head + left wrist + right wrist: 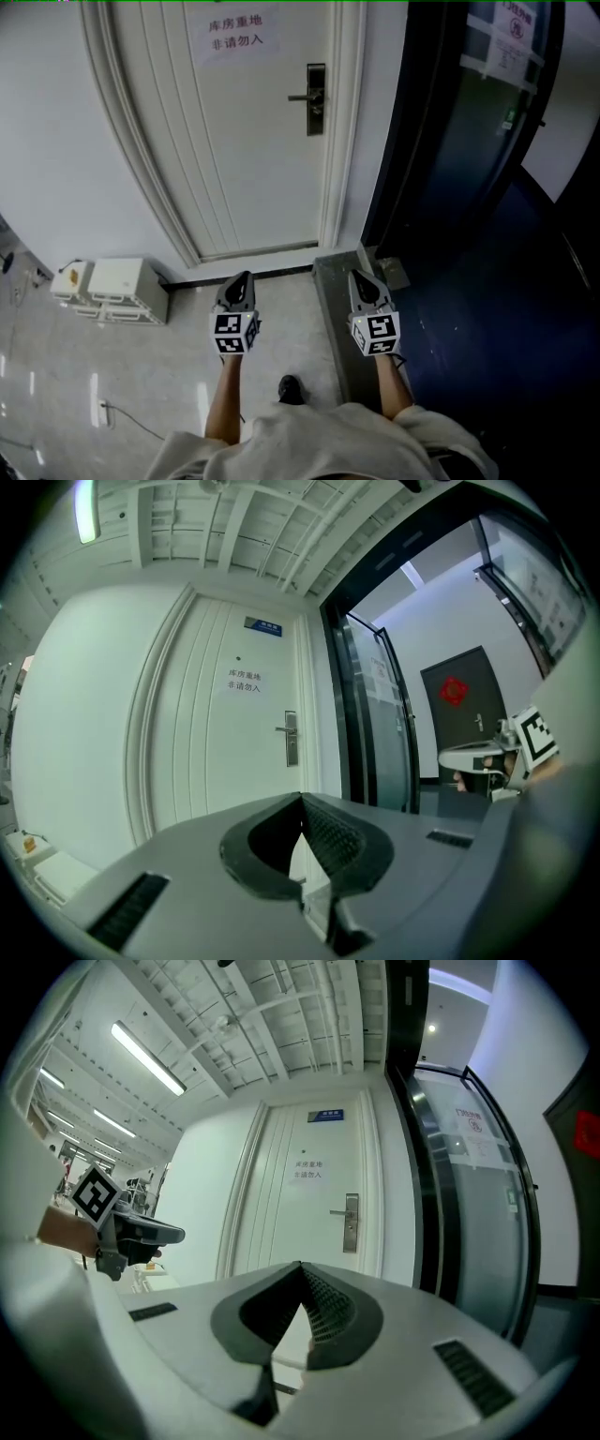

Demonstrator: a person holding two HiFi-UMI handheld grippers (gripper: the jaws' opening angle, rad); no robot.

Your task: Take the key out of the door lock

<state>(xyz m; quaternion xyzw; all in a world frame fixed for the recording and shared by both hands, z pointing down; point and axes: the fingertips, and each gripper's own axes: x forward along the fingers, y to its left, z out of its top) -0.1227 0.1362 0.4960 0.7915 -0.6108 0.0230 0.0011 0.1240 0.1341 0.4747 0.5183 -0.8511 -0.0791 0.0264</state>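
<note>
A white door point(244, 131) stands shut ahead, with a dark lock plate and lever handle point(315, 98) on its right side; the same plate shows small in the left gripper view point(291, 738) and the right gripper view point(350, 1222). The key is too small to make out. Both grippers are held low, well short of the door. My left gripper point(238, 286) is shut, tips meeting point(301, 797), nothing between them. My right gripper point(362, 281) is also shut and empty point(300, 1265).
A paper notice point(236, 33) hangs on the door. White boxes point(112, 291) sit on the floor at the left wall. A dark glass door point(469, 122) stands to the right. A grey threshold strip point(333, 309) runs along the floor. A shoe point(291, 389) shows below.
</note>
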